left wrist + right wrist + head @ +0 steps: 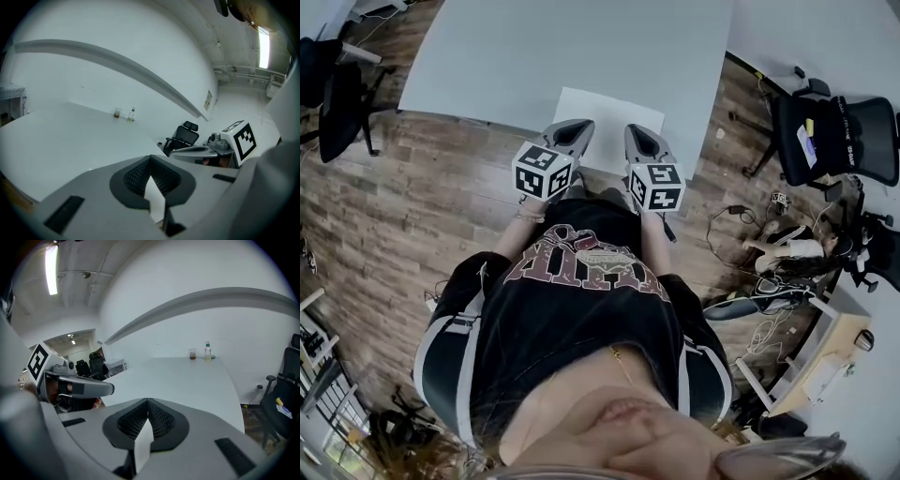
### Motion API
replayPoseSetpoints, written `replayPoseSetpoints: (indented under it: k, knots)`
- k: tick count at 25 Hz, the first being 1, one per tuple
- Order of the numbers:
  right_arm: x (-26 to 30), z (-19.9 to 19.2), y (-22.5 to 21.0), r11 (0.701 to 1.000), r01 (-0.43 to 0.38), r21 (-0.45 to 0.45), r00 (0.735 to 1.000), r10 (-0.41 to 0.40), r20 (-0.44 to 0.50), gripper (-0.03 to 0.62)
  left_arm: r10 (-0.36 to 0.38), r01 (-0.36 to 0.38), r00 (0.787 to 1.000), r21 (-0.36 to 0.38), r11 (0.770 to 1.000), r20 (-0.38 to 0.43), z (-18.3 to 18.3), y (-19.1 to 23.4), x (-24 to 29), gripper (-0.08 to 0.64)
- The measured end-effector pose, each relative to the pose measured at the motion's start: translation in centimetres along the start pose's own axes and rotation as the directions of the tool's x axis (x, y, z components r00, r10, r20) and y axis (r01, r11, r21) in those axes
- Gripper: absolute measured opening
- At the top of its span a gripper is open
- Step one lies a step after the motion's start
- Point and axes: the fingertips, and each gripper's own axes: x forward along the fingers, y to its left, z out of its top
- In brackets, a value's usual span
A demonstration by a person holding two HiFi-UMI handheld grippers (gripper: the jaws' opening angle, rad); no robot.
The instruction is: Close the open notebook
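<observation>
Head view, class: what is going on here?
A person stands at a white table with a gripper in each hand. The left gripper and the right gripper are both shut and empty. They are side by side over the near edge of a white notebook that lies flat on the table. Whether they touch it cannot be told.

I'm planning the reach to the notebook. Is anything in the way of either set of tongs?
Nothing visible does. The notebook lies at the table's near edge, just ahead of the left tongs and the right tongs. Only a cup and a bottle stand far off at the table's back.
</observation>
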Motion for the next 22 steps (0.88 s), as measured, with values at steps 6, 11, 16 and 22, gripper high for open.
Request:
replayPoseSetpoints:
  k: [6,11,16,22]
  knots:
    - [1.5,-1.7,-0.3,1.000,0.003,-0.020,0.997,-0.005,-0.076,0.018,0.030,-0.030,0.999,-0.012,0.999,-0.046,-1.9,2.1,0.1,0.046]
    - [2.7,-2.5,-0.5,0.999,-0.016,-0.029,0.993,0.012,-0.116,0.018,0.064,-0.067,0.996,-0.053,0.996,-0.060,-3.2,3.8,-0.1,0.046]
    - [3.9,-4.1,-0.7,0.999,-0.020,-0.031,0.989,0.015,-0.149,0.019,0.092,-0.098,0.991,-0.064,0.993,-0.093,-5.0,5.4,-0.5,0.048]
    - [4.9,-6.4,-1.1,0.999,-0.017,-0.037,0.980,0.009,-0.198,0.020,0.105,-0.117,0.986,-0.090,0.989,-0.127,-7.0,6.4,-0.9,0.048]
